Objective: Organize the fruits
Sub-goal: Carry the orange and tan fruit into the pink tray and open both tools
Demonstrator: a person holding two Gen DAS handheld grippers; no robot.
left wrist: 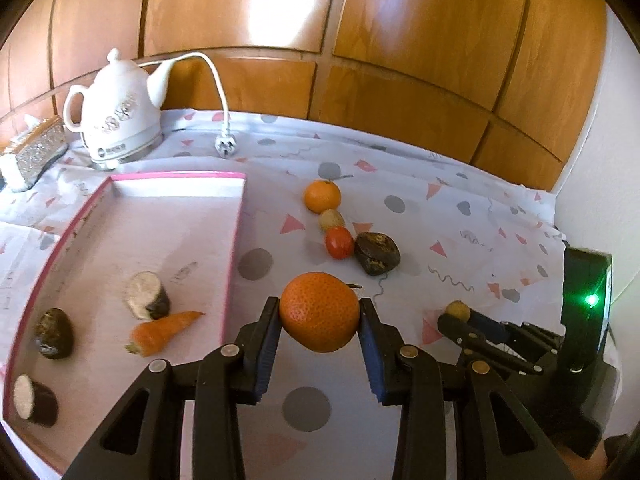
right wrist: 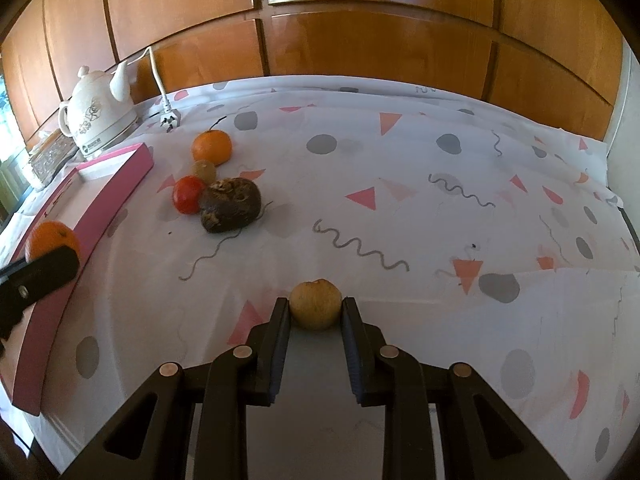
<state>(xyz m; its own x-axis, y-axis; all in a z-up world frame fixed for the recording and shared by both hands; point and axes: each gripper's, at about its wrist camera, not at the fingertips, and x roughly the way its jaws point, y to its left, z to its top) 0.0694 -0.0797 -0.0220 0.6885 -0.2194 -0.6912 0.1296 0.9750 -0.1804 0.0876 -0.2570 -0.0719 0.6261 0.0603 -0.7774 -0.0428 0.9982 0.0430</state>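
Note:
My left gripper is shut on an orange tangerine and holds it above the tablecloth, just right of the pink-rimmed tray. My right gripper is shut on a small tan round fruit low over the cloth. The right gripper and its fruit also show in the left wrist view. On the cloth lie a second tangerine, a small tan fruit, a red tomato and a dark brown lump. In the tray lie a carrot, a dark lump and two cut dark-skinned pieces.
A white electric kettle with its cord and plug stands at the back left, next to a glittery tissue box. Wooden panelling runs behind the table. The table's right edge meets a white wall.

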